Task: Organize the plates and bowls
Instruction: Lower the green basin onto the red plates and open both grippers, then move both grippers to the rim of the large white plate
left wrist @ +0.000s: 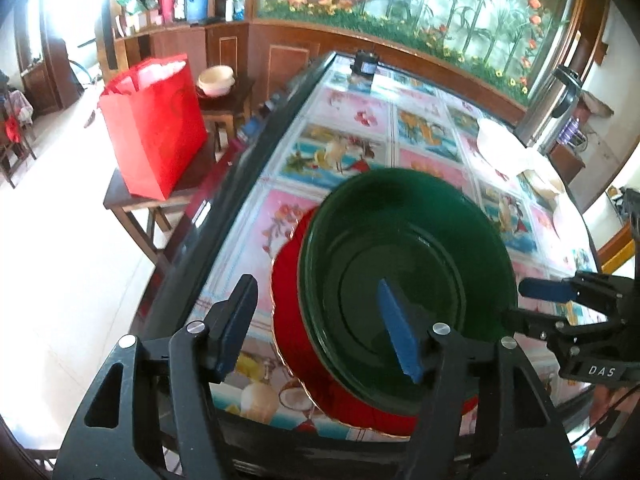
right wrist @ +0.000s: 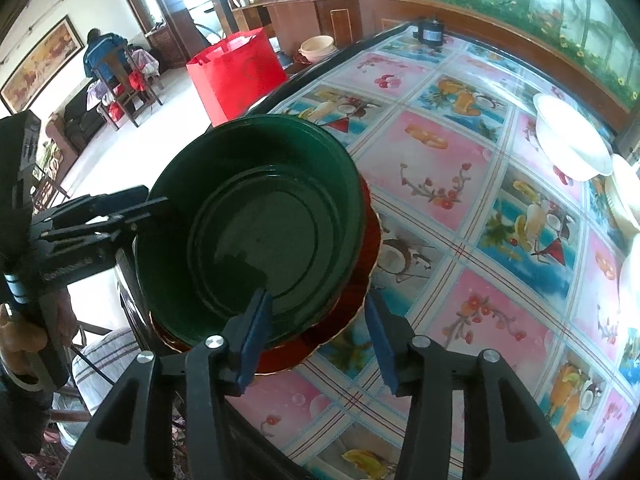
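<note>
Nearest to us, our left claw (left wrist: 320, 320) stands spread wide and grasps nothing: one blue pad hangs over the inside of the green bowl (left wrist: 404, 284), the other over the tabletop (left wrist: 352, 120) beside the stack. Our right claw (right wrist: 316, 340) is likewise released, its fingers straddling the near rim of the red plate (right wrist: 332, 332), and we cannot tell whether they touch it. The green bowl (right wrist: 256, 224) sits nested on the red plate (left wrist: 320, 376), whose scalloped gold edge shows around it, and the stack rests at the tabletop's near corner, close to the dark edge. Farther along the fruit-patterned cloth, a white bowl (right wrist: 572, 140) stands well apart from the stack, with more pale dishes just beside it at the right edge. Beyond the tabletop, a red bag (left wrist: 156, 124) stands on a low wooden stool, and cream bowls (left wrist: 216, 80) sit behind it.
</note>
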`<control>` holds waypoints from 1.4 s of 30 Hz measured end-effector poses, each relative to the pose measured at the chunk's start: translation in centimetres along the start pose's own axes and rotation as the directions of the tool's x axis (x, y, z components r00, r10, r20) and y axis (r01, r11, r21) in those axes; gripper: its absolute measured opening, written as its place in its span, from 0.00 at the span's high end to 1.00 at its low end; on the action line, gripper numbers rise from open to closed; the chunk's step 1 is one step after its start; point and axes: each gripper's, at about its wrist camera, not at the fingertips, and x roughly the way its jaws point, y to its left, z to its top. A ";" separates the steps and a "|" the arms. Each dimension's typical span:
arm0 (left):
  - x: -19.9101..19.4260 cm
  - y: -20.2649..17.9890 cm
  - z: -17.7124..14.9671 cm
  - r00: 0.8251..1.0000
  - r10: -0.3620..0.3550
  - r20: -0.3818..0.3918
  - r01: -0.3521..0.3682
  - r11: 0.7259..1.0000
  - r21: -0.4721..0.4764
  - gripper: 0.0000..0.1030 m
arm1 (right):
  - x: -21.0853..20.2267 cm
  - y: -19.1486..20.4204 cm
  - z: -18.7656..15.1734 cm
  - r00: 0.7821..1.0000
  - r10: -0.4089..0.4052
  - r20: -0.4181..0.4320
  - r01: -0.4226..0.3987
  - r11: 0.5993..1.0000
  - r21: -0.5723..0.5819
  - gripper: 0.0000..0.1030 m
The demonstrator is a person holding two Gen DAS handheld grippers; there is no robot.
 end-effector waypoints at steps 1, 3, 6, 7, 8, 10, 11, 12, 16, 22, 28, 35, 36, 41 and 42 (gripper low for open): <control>0.0 -0.1 0.1 1.000 0.004 0.004 -0.004 1.000 0.002 0.38 | -0.1 -0.1 -0.1 1.000 0.001 0.001 -0.001 1.000 0.003 0.50; -0.2 -0.3 0.3 1.000 0.011 0.022 -0.011 1.000 0.007 0.38 | -0.2 -0.3 -0.2 1.000 0.004 0.006 -0.004 1.000 0.009 0.49; -0.4 -1.0 0.5 0.999 0.016 0.040 -0.017 1.000 0.023 0.38 | -0.7 -0.7 -0.4 1.000 0.012 0.024 -0.012 1.000 0.022 0.45; -0.5 -1.3 0.6 0.999 0.016 0.045 -0.017 1.000 0.027 0.38 | -0.9 -0.9 -0.5 0.999 0.015 0.029 -0.016 0.999 0.028 0.44; -0.6 -1.4 0.7 0.999 0.013 0.049 -0.014 0.999 0.030 0.38 | -1.1 -1.2 -0.6 0.999 0.018 0.032 -0.019 0.999 0.033 0.43; -0.7 -2.2 0.9 0.998 0.004 0.057 -0.006 0.999 0.039 0.38 | -1.2 -1.6 -0.8 0.999 0.015 0.034 -0.017 0.999 0.041 0.43; -0.7 -2.6 1.1 0.998 0.001 0.060 -0.004 0.999 0.044 0.38 | -1.3 -1.8 -0.9 0.999 0.014 0.035 -0.016 0.999 0.044 0.43; -0.7 -2.9 1.2 0.998 -0.002 0.061 0.000 0.999 0.048 0.38 | -1.4 -2.1 -1.0 0.999 0.014 0.036 -0.015 0.999 0.049 0.42; -0.5 -4.5 1.5 0.998 -0.025 0.057 0.021 0.997 0.069 0.38 | -2.0 -3.4 -1.5 0.999 0.010 0.047 -0.014 0.997 0.078 0.42; 0.0 -8.2 2.3 0.996 -0.081 0.037 0.076 0.992 0.105 0.38 | -2.9 -5.9 -2.1 0.998 -0.004 0.063 -0.005 0.991 0.132 0.38; 0.7 -12.2 3.3 0.993 -0.121 0.015 0.117 0.981 0.155 0.39 | -4.0 -9.4 -3.0 0.996 -0.018 0.087 0.000 0.979 0.204 0.37; 2.8 -16.7 5.2 0.990 -0.136 -0.033 0.140 0.969 0.205 0.39 | -5.4 -14.4 -3.7 0.993 -0.055 0.107 0.021 0.955 0.295 0.35; 3.1 -17.3 5.6 0.990 -0.136 -0.035 0.140 0.967 0.211 0.39 | -5.7 -15.5 -3.6 0.992 -0.060 0.111 0.022 0.948 0.316 0.35; 4.7 -20.0 7.8 0.988 -0.148 -0.047 0.155 0.965 0.212 0.39 | -6.6 -19.1 -2.7 0.989 -0.086 0.122 0.035 0.927 0.372 0.33; 5.4 -20.9 8.7 0.988 -0.144 -0.055 0.153 0.965 0.213 0.39 | -6.7 -19.9 -2.4 0.989 -0.091 0.120 0.039 0.924 0.380 0.33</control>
